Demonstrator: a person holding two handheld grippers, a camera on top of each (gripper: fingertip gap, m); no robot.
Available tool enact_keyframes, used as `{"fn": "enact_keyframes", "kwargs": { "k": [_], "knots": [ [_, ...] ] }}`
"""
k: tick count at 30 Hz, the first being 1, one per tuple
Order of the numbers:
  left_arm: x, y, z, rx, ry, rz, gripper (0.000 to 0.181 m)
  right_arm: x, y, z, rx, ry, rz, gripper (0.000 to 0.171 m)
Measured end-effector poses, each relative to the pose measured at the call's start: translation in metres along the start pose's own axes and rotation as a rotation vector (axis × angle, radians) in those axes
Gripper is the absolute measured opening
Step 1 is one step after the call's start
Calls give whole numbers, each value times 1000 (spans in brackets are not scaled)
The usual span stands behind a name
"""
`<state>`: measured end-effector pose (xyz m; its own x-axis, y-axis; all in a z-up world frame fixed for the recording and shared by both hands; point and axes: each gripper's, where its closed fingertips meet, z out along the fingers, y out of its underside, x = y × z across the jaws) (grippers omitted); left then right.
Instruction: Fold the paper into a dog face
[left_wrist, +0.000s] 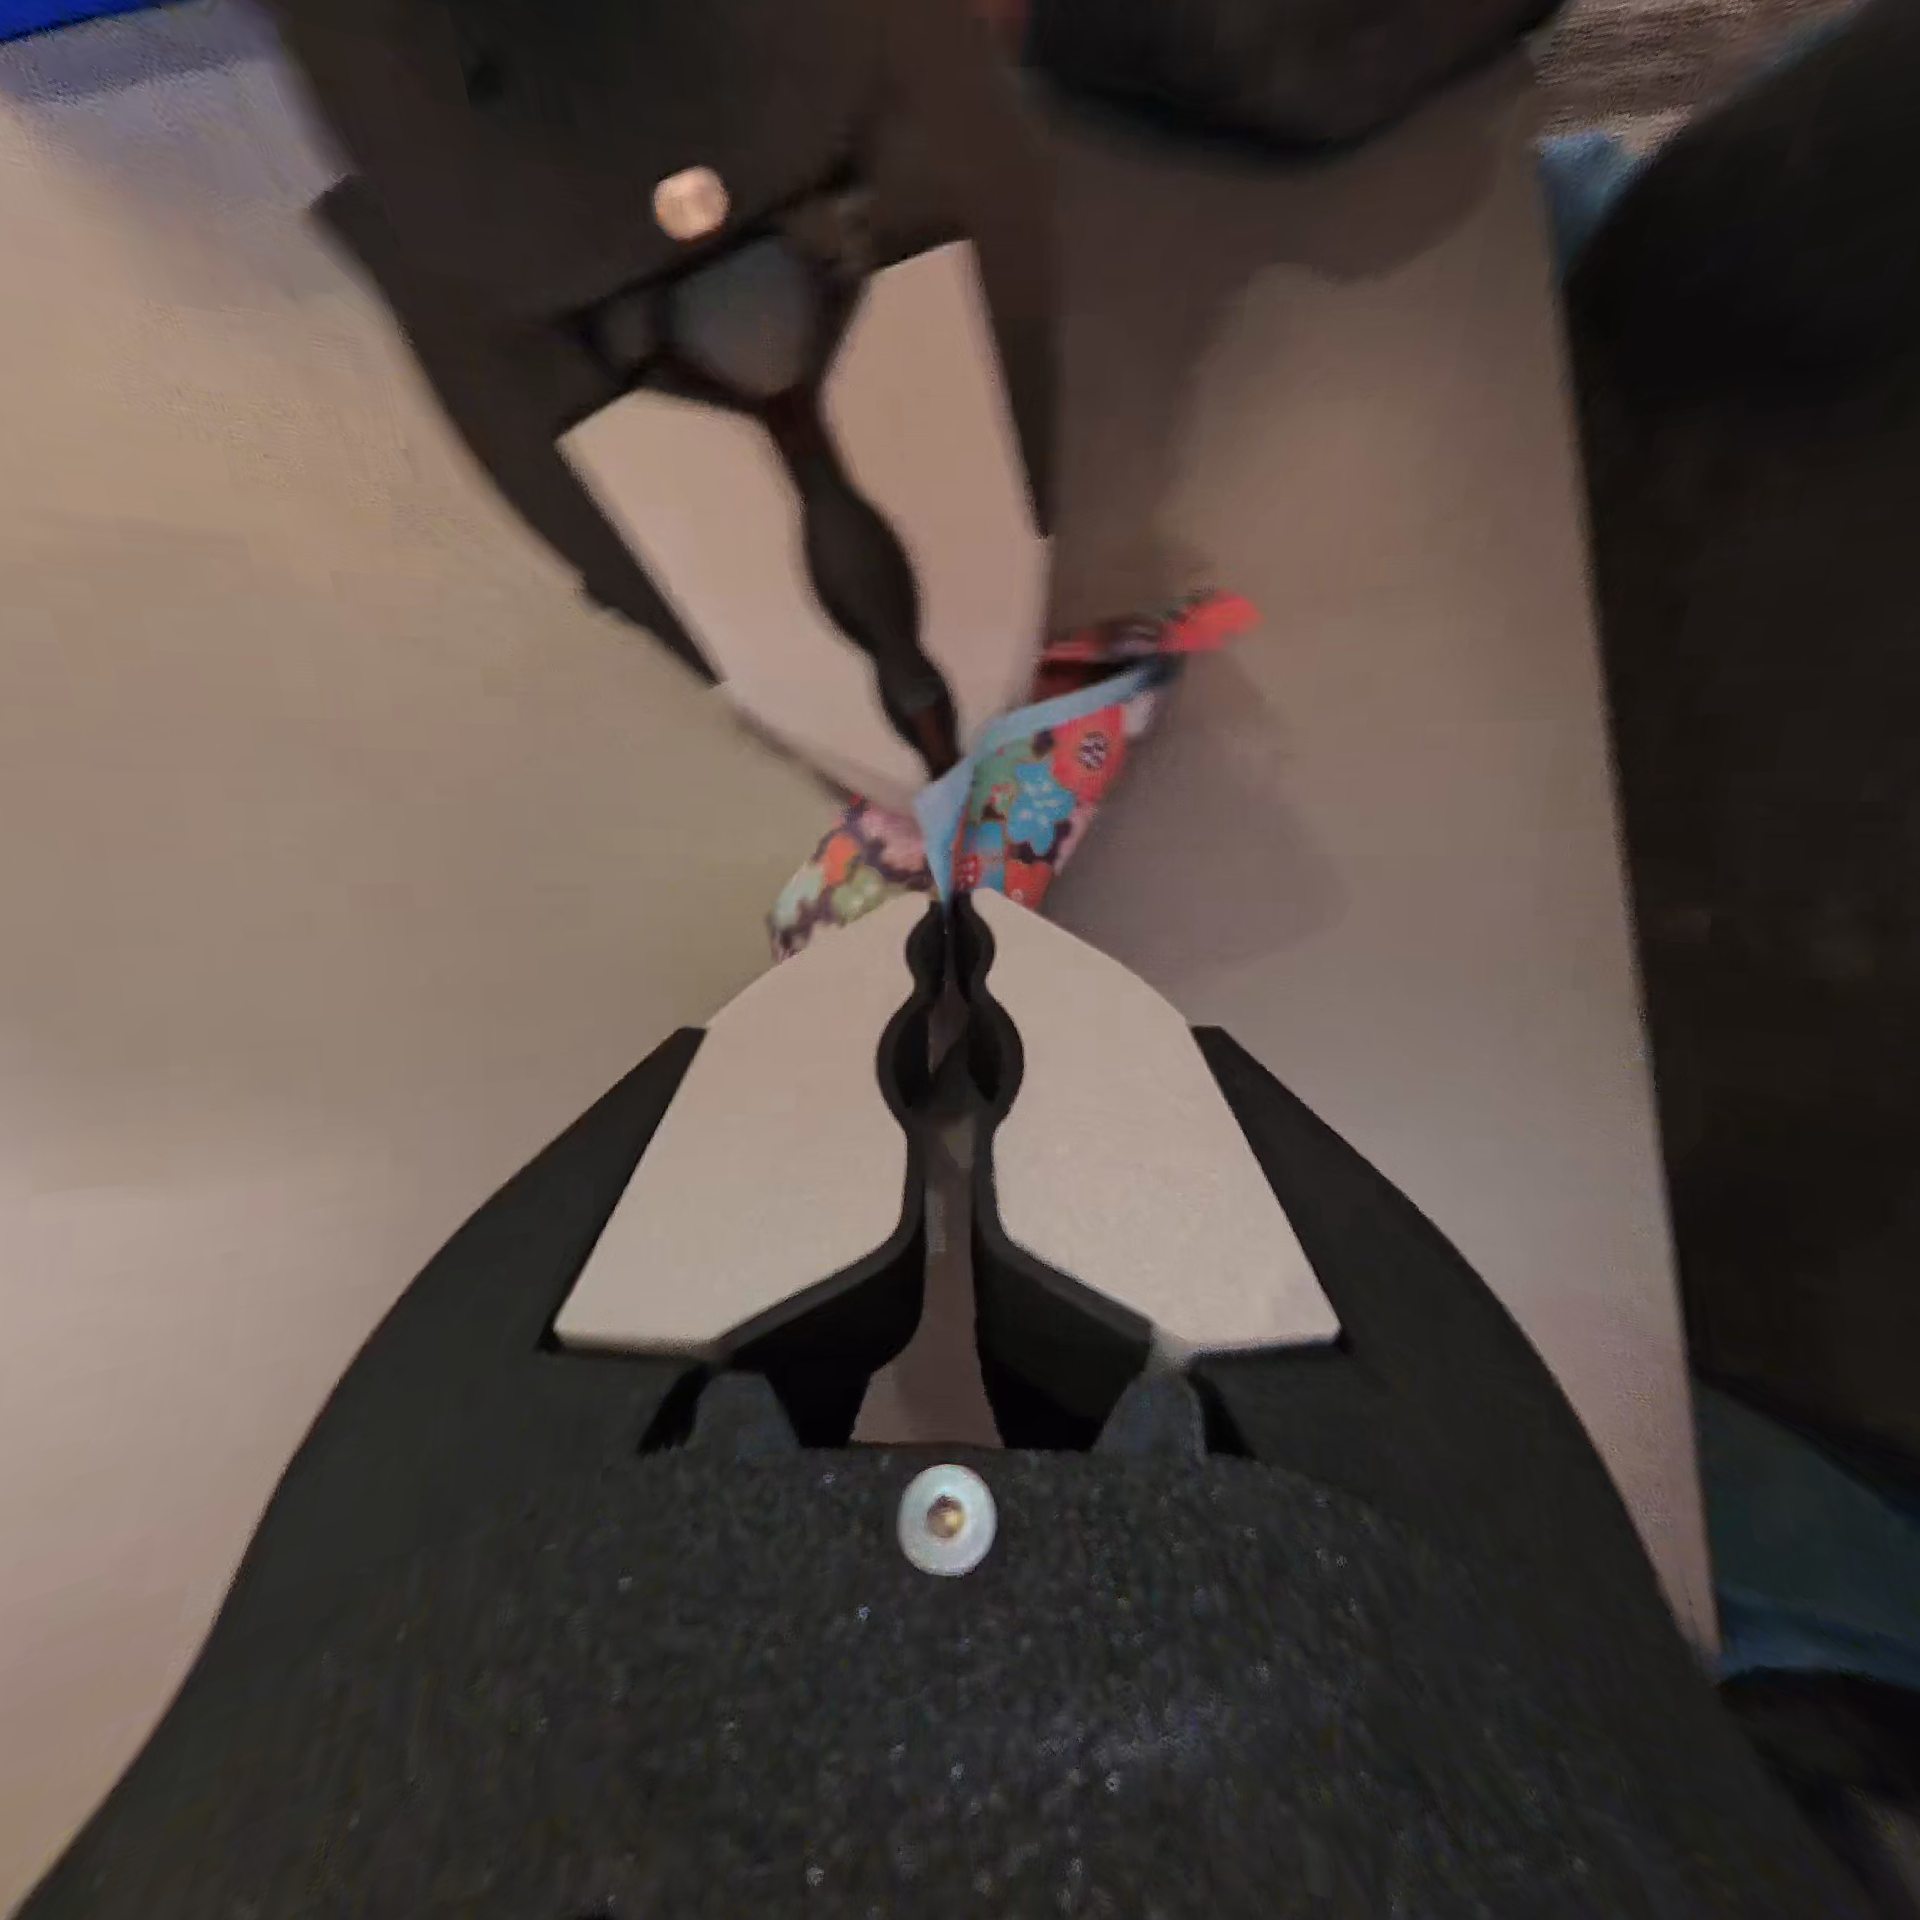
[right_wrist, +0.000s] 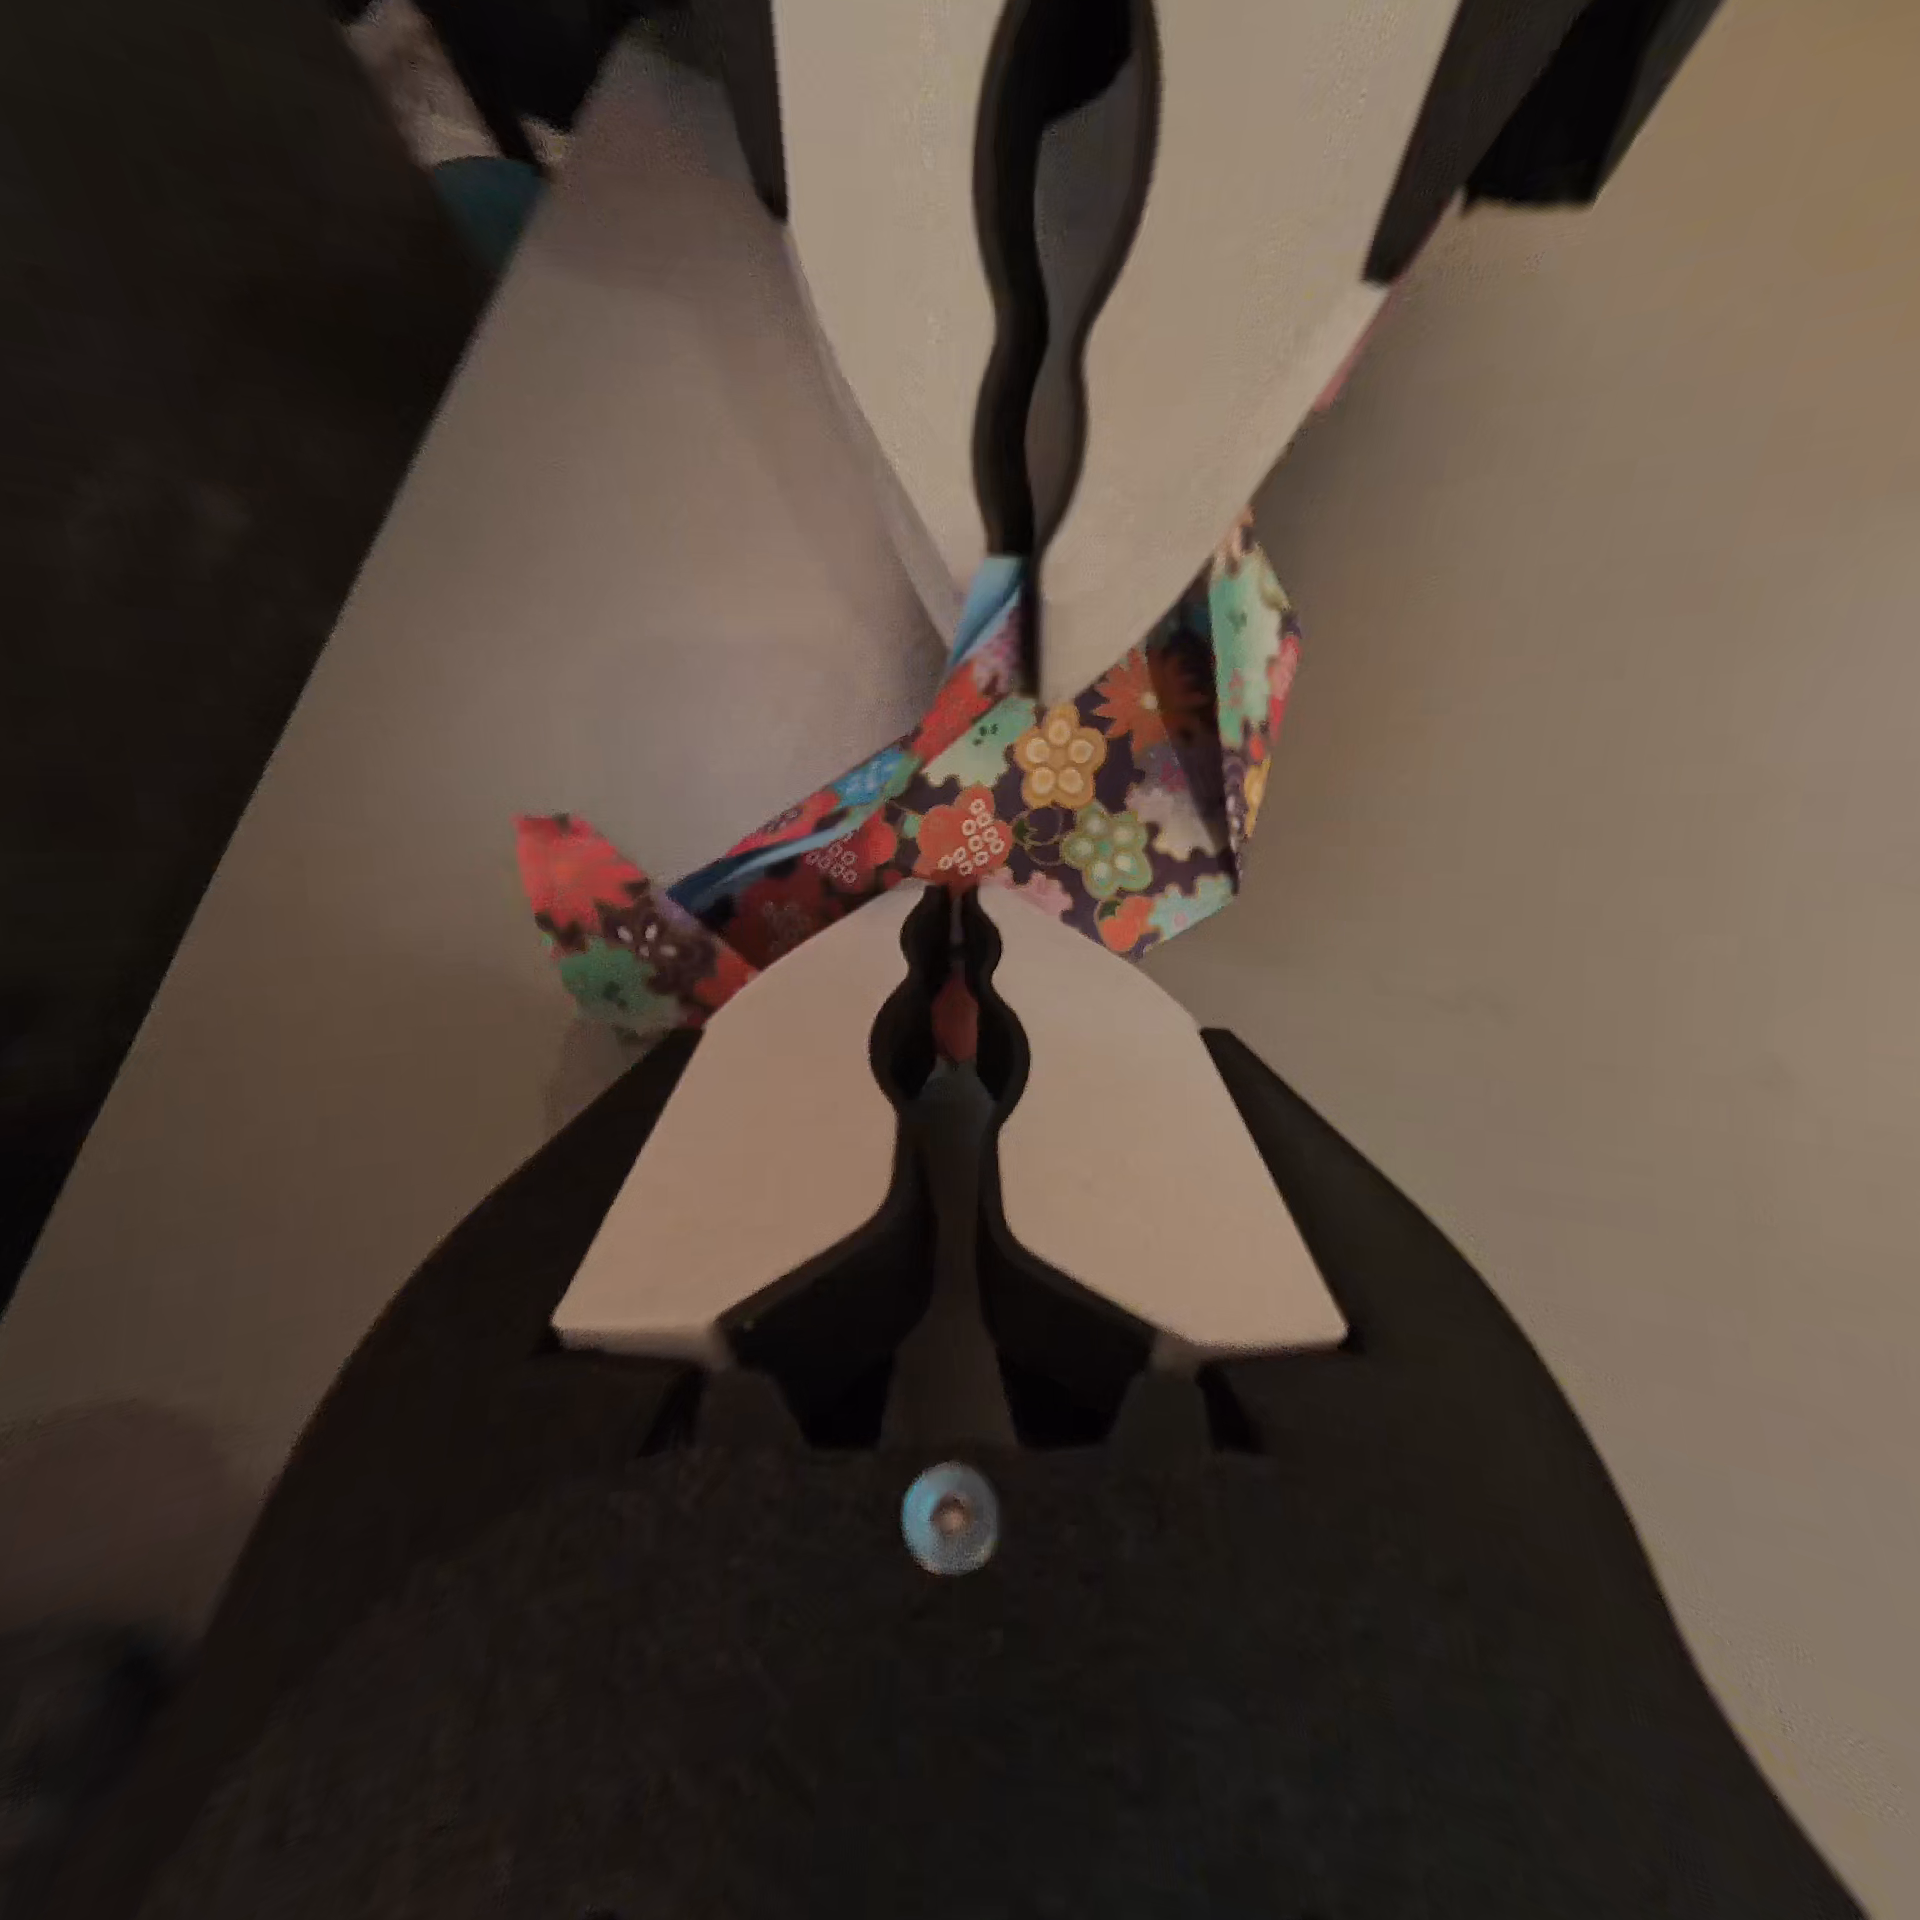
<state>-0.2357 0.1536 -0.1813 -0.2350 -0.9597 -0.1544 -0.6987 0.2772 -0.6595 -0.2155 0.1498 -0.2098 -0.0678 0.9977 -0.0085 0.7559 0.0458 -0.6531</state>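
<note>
Mid-fold: the left gripper (left_wrist: 951, 914) and the right gripper (right_wrist: 954, 899) each pinch the flowered paper (right_wrist: 1049, 800), the other entering from 12 o'clock above the counter (right_wrist: 1558, 727). Next probably calls for pressing a crease flat.

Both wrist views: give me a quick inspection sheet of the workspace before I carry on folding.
Surface: plain beige tabletop, bare where visible.
Job's things: floral-patterned origami paper with a light blue reverse, partly folded and crumpled, held up between both tools.
Clutter: nothing seen.
Grippers: left gripper jaws shut on one edge of the paper; right gripper jaws shut on the opposite edge, the two facing each other tip to tip.
Cables: nothing seen.
Surroundings: large dark object along the table edge, too blurred to identify; a teal patch beside it.
</note>
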Motion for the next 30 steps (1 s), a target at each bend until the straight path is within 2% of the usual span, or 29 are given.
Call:
{"fn": "enact_keyframes", "kwargs": {
  "k": [1,5,9,14,16,19,24,30],
  "knots": [
    [-6,1,0,-4,-29,-21,3,1,1,-1,-14,52,36,6],
    [-19,6,2,-21,-141,-78,10,5,4,-4,-51,261,183,15],
    [-21,9,-6,-20,-248,-99,15,4,5,-4,-6,337,325,14],
    [-23,9,-15,42,-357,-220,14,4,3,-3,13,366,338,14],
    [-26,5,-20,97,-417,-308,8,3,3,-3,5,373,342,14],
    [-19,-1,-18,156,-422,-388,5,3,3,-2,7,386,358,14],
    [-13,8,-8,90,-431,-363,5,3,2,-2,18,390,359,14],
    [-16,-5,-10,105,-475,-278,8,2,2,-1,20,388,359,14]
  ]
}}
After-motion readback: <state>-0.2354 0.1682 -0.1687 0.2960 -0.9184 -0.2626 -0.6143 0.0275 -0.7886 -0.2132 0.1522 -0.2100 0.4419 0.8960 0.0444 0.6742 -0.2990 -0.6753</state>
